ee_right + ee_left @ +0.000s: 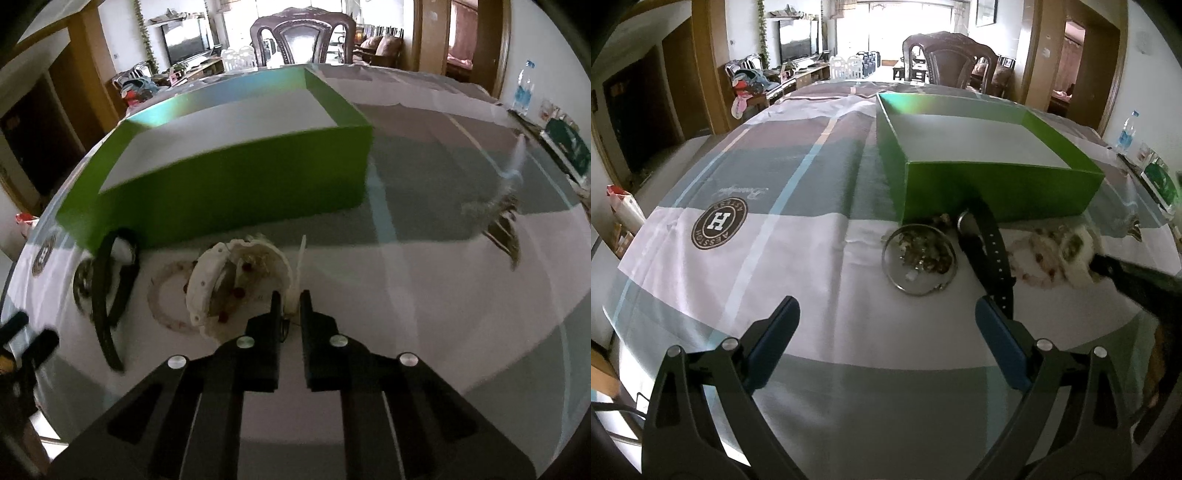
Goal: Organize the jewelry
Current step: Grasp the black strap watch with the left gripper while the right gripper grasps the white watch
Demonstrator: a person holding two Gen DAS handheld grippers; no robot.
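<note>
**Right gripper pinches a white strip at the jewelry pile; left gripper hangs wide open**

Your right gripper (290,301) has its black fingers drawn narrow, and a thin, pale, plastic-looking strip (300,271) stands up from between them. The strip rises at the near edge of a white, rounded jewelry piece (236,282) with a scalloped rim and small red beads scattered across it. Just left of it lies a pale pink beaded ring (168,291), flat on the cloth, and beyond that a black rubbery watch strap (107,295) curls in a loop.

Your left gripper (886,314) holds its blue-padded fingers wide apart above the cloth, gripping nothing. Ahead of them sits a round glass dish (919,260) with a shiny rim, holding a heap of small brownish trinkets. The watch strap (991,254) runs beside the dish, its near end close to your right-hand pad.

All the jewelry lies in a row just in front of the open green cardboard box (997,184), whose inside floor is pale grey. Everything rests on a smooth checked tablecloth (775,258) in grey, white and light blue, printed with a round brown "H" badge (719,223).
</note>
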